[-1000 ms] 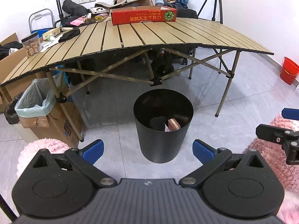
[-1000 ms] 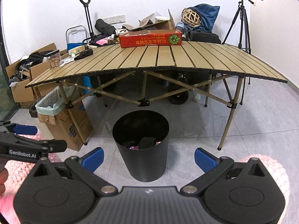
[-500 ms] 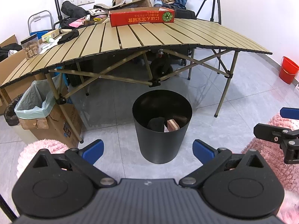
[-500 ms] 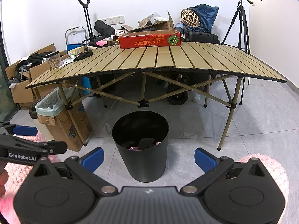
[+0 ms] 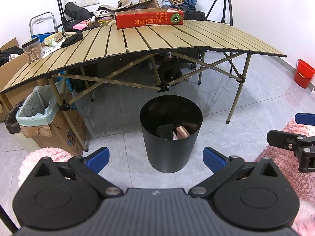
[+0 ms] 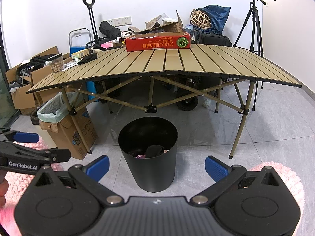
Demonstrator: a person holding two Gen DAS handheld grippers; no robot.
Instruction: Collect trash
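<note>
A black round trash bin (image 5: 170,149) stands on the grey floor in front of the folding table; it also shows in the right wrist view (image 6: 151,169). Inside lie a black item (image 5: 165,131) and a striped pink-brown piece (image 5: 182,132). My left gripper (image 5: 155,158) is open and empty, just in front of the bin. My right gripper (image 6: 156,166) is open and empty, also facing the bin. Each gripper shows at the edge of the other's view.
A slatted folding table (image 5: 157,43) carries a red carton (image 5: 149,18), a jar (image 5: 33,52) and clutter at the back. A lined cardboard box (image 5: 45,122) stands left. Pink fluffy rugs (image 5: 295,169) lie on both sides. A red bucket (image 5: 304,75) and a tripod (image 6: 254,33) stand right.
Both grippers have risen and tilted slightly, so the table top shows more and the bin sits lower in view. Jaws stay open.
</note>
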